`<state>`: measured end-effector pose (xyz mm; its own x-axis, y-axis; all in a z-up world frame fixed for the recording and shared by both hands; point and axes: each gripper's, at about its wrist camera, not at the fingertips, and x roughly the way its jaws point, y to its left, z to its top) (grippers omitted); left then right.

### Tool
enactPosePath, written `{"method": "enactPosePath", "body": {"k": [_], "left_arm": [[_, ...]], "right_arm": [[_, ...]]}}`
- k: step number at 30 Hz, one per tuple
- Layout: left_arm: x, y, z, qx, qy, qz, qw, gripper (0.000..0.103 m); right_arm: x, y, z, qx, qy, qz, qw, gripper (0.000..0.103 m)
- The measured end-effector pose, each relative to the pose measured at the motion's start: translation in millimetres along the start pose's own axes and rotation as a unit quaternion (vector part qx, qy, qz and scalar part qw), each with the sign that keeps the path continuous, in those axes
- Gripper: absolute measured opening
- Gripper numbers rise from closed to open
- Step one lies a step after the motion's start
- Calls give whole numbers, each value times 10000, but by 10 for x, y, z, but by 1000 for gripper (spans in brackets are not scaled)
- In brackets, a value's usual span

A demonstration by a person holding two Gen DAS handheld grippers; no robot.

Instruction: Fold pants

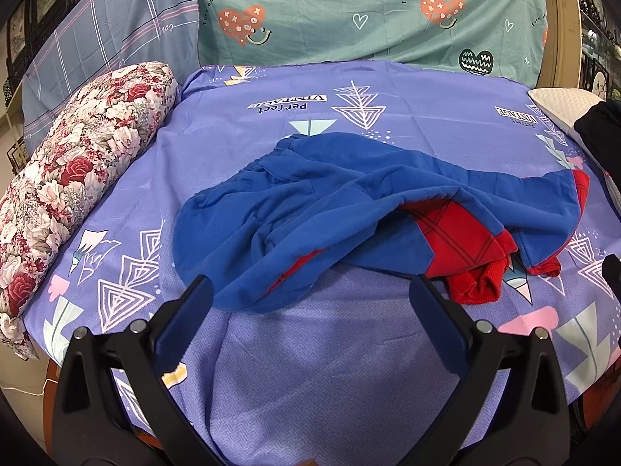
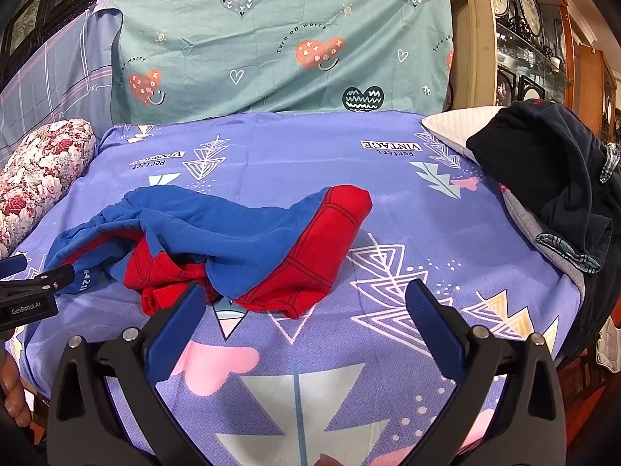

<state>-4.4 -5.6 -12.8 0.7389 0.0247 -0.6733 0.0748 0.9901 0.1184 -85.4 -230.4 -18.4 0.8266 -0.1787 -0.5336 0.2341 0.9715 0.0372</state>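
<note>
Blue and red pants (image 1: 330,209) lie crumpled on the purple patterned sheet (image 1: 310,349), waistband to the far left, red cuffs to the right. They also show in the right wrist view (image 2: 233,240). My left gripper (image 1: 310,295) is open and empty, just short of the pants' near blue edge. My right gripper (image 2: 306,303) is open and empty, hovering just in front of the red cuffs. The left gripper also shows at the left edge of the right wrist view (image 2: 35,283).
A floral bolster (image 1: 73,178) lies along the sheet's left side. A green heart-print pillow (image 1: 368,11) stands at the back. A white pillow (image 2: 458,124) and a pile of dark clothes (image 2: 555,171) sit at the right. Glass cabinets (image 2: 535,39) stand beyond.
</note>
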Motion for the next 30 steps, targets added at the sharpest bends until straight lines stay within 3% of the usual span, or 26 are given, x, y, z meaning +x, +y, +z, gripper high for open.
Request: {"method": "enactPosePath", "body": {"k": [13,15,21,26,30], "left_arm": [[-16,14,24,75,-32,6,10000,101],[-5,64,117,151,53,-231,9996,101],[198,337,706,362,405,-1198,9913,101],[666,305,1216,934,688,-1177,9862,101],[1332,248,1542,1105,1214,-1239,9786,101]], "right_arm": [[-8,-15,10,-6,-47,11,10000,102],[8,-30,24,-48,-57,-16,10000,102],[116,-195,71,90,44,-87,9999,102],[295,-370,90,335,283,-114,9990,102],[333,-471,152,328,-1,-191,9993,102]]}}
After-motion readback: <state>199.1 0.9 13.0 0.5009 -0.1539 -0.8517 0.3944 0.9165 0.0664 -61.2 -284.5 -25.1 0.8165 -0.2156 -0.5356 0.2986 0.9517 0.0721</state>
